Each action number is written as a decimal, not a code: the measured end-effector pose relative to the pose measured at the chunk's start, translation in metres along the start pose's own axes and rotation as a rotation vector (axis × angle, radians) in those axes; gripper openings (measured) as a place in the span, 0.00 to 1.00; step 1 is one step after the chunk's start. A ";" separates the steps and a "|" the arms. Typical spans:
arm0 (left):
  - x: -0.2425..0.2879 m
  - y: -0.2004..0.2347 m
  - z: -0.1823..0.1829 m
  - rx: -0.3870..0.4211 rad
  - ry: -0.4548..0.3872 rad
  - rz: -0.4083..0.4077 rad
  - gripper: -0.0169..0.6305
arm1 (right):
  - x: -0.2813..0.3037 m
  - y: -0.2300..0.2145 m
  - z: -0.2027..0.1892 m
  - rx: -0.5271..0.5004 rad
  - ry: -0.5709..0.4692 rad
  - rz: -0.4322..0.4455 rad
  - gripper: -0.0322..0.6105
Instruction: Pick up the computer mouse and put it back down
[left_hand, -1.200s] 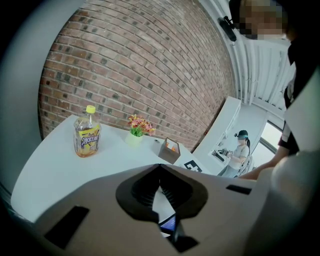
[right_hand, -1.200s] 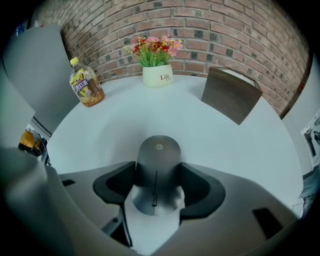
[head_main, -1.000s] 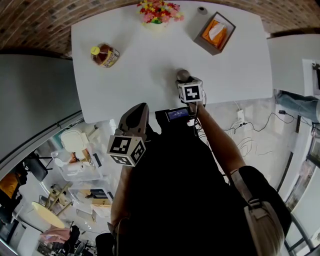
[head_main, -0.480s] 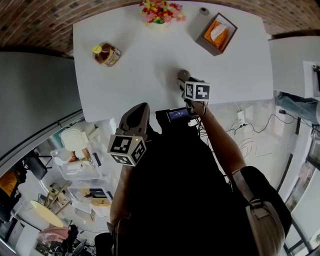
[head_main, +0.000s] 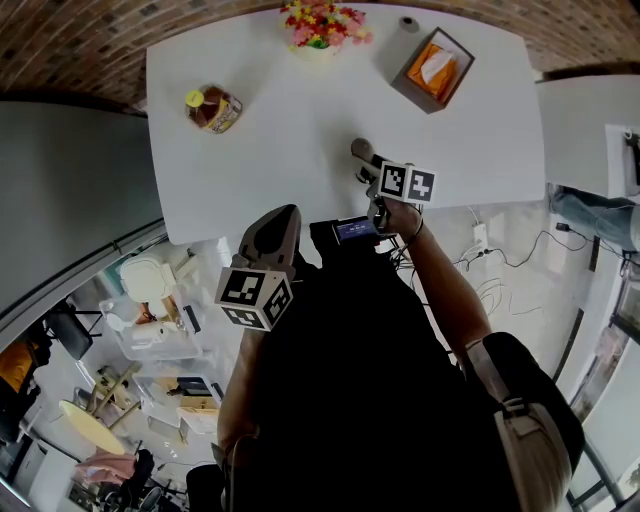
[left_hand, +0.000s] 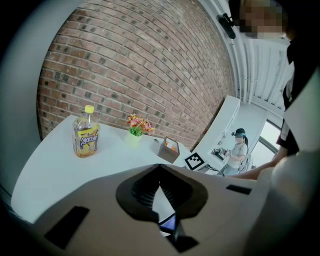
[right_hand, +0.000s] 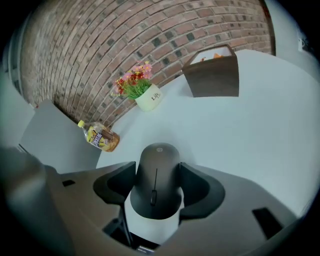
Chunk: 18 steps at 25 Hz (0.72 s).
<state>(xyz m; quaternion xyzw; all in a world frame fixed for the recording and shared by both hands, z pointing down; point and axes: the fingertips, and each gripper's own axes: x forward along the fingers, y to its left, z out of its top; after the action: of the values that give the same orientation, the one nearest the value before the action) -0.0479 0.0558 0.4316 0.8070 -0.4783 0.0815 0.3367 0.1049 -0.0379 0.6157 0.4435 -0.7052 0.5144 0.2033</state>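
The white counter (head_main: 250, 170) and what stands on it are as they were a second ago. The juice bottle (head_main: 212, 110), the flower pot (head_main: 318, 25) and the wooden box (head_main: 431, 66) all sit well beyond the right hand-held gripper (head_main: 372, 172), toward the brick wall.

The left hand-held gripper (left_hand: 160, 172) has not shifted either. It hangs off the near edge of the counter with its jaws together and nothing in them.

The change is on the right. That hand-held gripper has rolled about its own axis, so its marker cube now shows two faces in the head view where a second ago it showed one. It also looks slightly raised. Its jaws stand wide and press on both flanks of the computer mouse (right_hand: 157, 172), which lies lengthwise between them with its nose pointing away from the hand.

The counter slants across the right gripper view, and the mouse appears to be just clear of it. The pick-up half therefore looks done. What remains, by my reading, is to level the wrist, lower the mouse flat and release.
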 end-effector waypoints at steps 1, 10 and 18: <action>0.000 0.000 0.000 0.001 0.001 -0.001 0.04 | -0.001 0.002 0.000 0.027 -0.003 0.022 0.51; 0.004 0.000 0.001 0.003 0.008 -0.007 0.04 | -0.018 0.030 0.009 0.101 -0.026 0.154 0.51; 0.003 0.002 0.002 0.002 0.007 -0.007 0.04 | -0.045 0.056 0.022 0.086 -0.044 0.251 0.51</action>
<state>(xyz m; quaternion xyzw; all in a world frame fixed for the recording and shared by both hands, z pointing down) -0.0479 0.0522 0.4323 0.8088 -0.4741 0.0833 0.3379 0.0851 -0.0352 0.5432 0.3711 -0.7368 0.5558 0.1026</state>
